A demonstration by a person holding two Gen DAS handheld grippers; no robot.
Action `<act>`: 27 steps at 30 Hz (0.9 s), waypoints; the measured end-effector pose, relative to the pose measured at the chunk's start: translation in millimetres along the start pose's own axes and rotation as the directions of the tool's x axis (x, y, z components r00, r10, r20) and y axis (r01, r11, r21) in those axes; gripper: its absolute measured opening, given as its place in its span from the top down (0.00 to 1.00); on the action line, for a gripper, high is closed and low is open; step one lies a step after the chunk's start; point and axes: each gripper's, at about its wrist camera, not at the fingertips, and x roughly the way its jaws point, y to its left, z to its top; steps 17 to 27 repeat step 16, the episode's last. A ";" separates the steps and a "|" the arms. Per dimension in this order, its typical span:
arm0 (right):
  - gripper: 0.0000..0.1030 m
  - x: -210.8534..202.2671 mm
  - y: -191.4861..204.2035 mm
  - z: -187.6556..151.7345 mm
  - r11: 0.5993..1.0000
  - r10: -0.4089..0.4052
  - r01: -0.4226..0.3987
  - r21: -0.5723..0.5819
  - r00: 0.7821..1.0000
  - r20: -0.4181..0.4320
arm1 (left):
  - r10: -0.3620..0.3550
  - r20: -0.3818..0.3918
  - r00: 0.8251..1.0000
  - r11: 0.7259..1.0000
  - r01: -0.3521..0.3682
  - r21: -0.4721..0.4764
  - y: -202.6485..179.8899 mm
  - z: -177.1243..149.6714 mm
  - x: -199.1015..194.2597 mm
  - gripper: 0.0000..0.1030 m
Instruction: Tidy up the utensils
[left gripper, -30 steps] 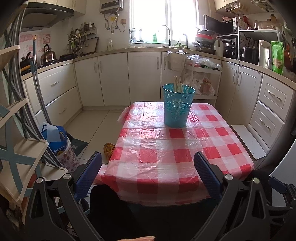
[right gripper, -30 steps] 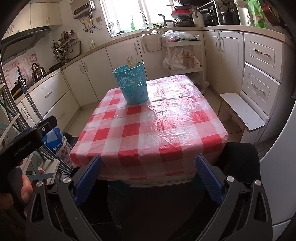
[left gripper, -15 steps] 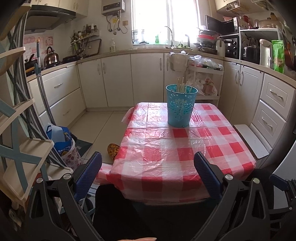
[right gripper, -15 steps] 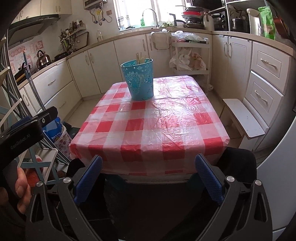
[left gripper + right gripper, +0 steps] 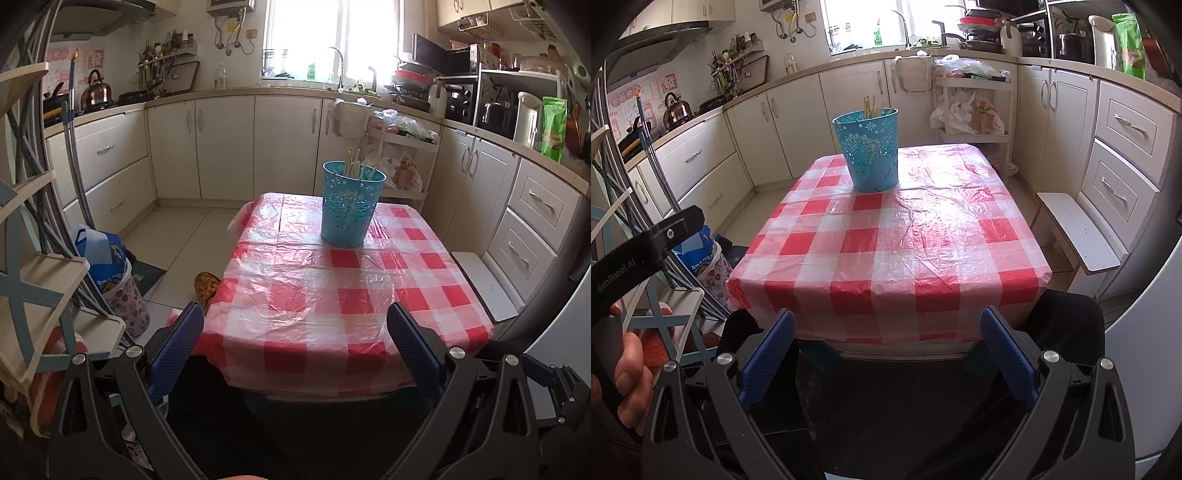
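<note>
A blue basket (image 5: 349, 206) with cut-out flower patterns stood upright on the far half of the table (image 5: 332, 306), toward the end nearest the sink. Pale chopsticks (image 5: 354, 162) stuck up out of its open top, leaning loosely against one another (how many there were could not be told). In the right wrist view the same basket (image 5: 870, 151) sat left of the table's centre line, with the chopsticks (image 5: 871, 103) showing just above the rim.

A red-and-white checked tablecloth (image 5: 886, 240) under a crinkled clear plastic sheet covered the table, and nothing but the basket rested on it.

The left gripper (image 5: 295, 343) hung off the near edge of the table, its two blue-padded fingers spread wide apart with nothing between them. The right gripper (image 5: 886, 343) was likewise held back from the near edge, fingers wide apart and gripping nothing. Both were well apart from the basket. At the left edge of the right wrist view, the person's left hand (image 5: 628, 380) was wrapped around the handle of the other tool.

Beyond the table, white cabinets (image 5: 221, 147) ran along the walls under the counter. A small white stool (image 5: 1078, 236) stood just beside the table's right side, and a kettle (image 5: 96, 88) sat on the stove at the left.
</note>
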 end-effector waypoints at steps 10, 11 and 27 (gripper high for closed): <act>0.07 0.3 -0.1 -0.5 1.000 -0.009 0.009 0.000 1.000 0.010 | 0.055 -0.020 0.998 0.998 -0.054 0.045 -10.7 -0.9 3.4 0.07; 0.07 0.8 -0.3 -0.5 1.000 -0.009 0.009 0.000 1.000 0.009 | 0.059 -0.017 0.998 0.997 -0.058 0.054 -12.8 -1.3 2.9 0.07; 0.07 0.6 -0.7 -0.9 1.000 -0.011 0.011 0.001 1.000 0.008 | 0.049 -0.006 0.999 0.997 -0.048 0.055 -13.4 -0.6 -0.1 0.07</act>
